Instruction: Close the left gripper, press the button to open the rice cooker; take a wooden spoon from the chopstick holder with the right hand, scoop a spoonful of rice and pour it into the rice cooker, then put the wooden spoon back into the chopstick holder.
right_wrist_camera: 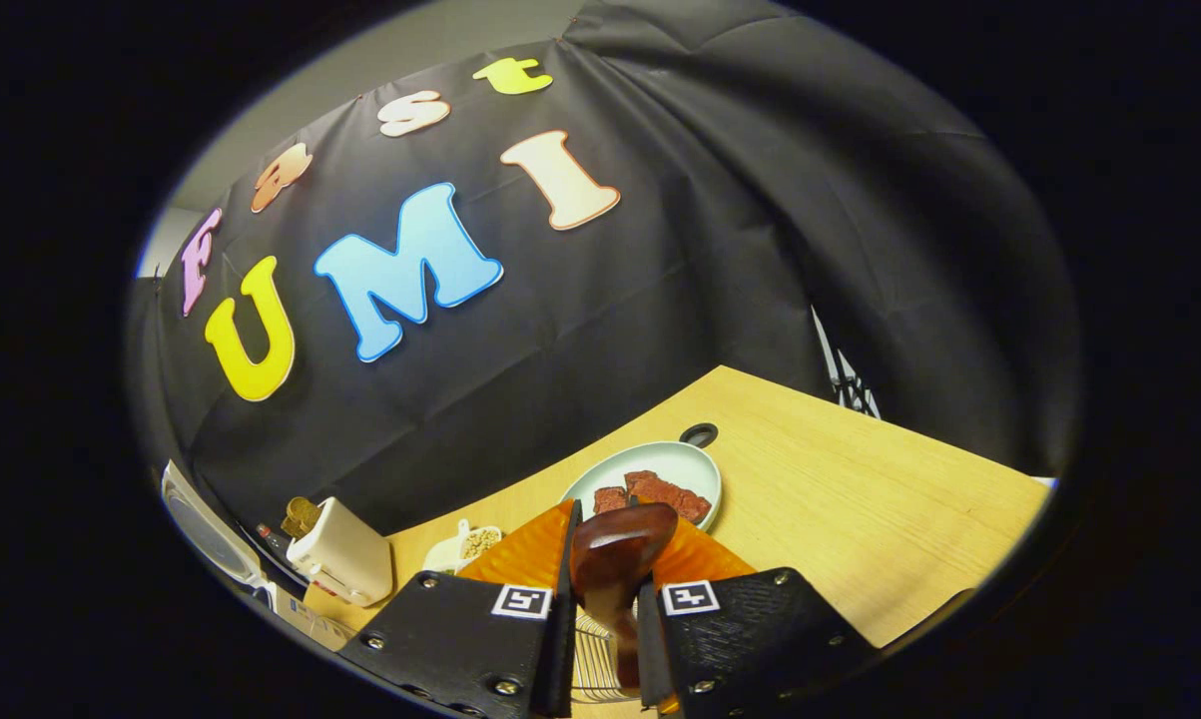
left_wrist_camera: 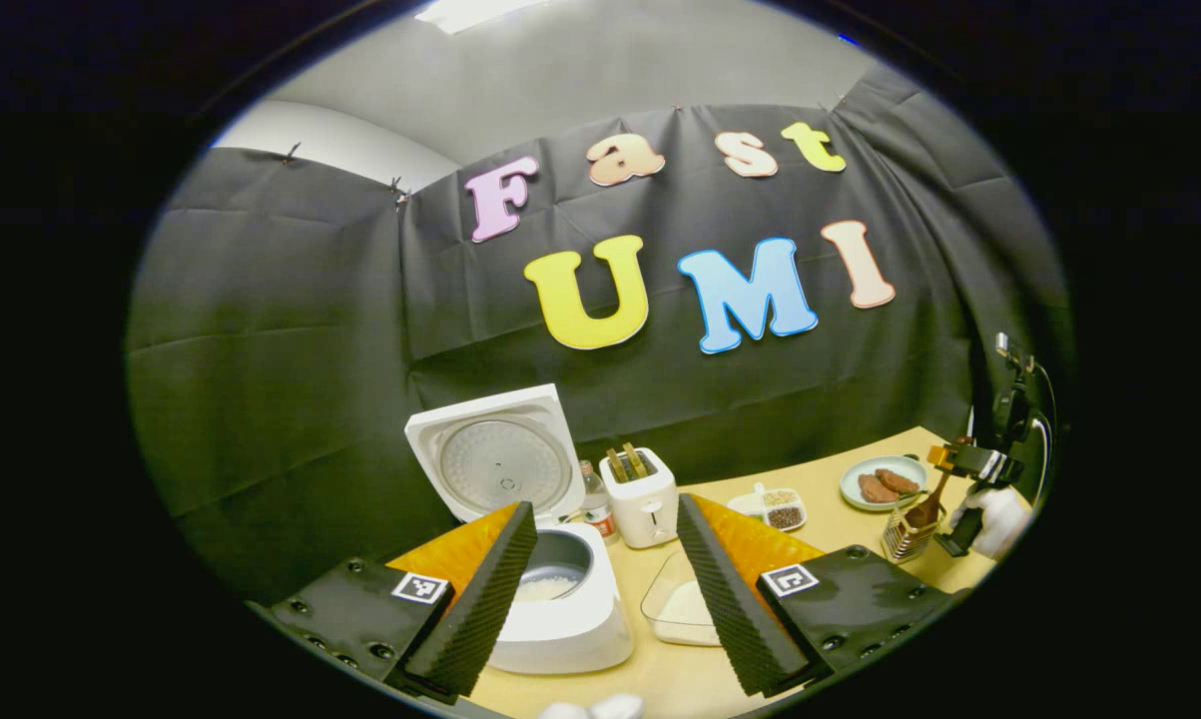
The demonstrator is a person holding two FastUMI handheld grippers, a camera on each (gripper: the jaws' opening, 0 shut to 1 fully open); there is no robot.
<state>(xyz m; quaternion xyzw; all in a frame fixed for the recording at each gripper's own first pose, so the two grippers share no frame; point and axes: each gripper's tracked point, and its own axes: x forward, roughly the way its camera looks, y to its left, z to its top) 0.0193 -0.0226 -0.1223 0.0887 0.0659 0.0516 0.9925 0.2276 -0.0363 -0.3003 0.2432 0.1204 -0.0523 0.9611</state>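
Already open: rice cooker (left_wrist_camera: pixel 550 559), rice inside. Right hand-held gripper (right_wrist_camera: pixel 608 599) clamps wooden spoon (right_wrist_camera: pixel 615 559) above chopstick holder (left_wrist_camera: pixel 907 534); left hand-held gripper (left_wrist_camera: pixel 605 584) spread, empty. Left: seating spoon.

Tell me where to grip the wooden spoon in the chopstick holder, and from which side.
Grip the wooden spoon on its handle just below the bowl, coming from above. It stands bowl-up in the chopstick holder, whose wire walls block its lower part. The right hand-held gripper is shut on it there.
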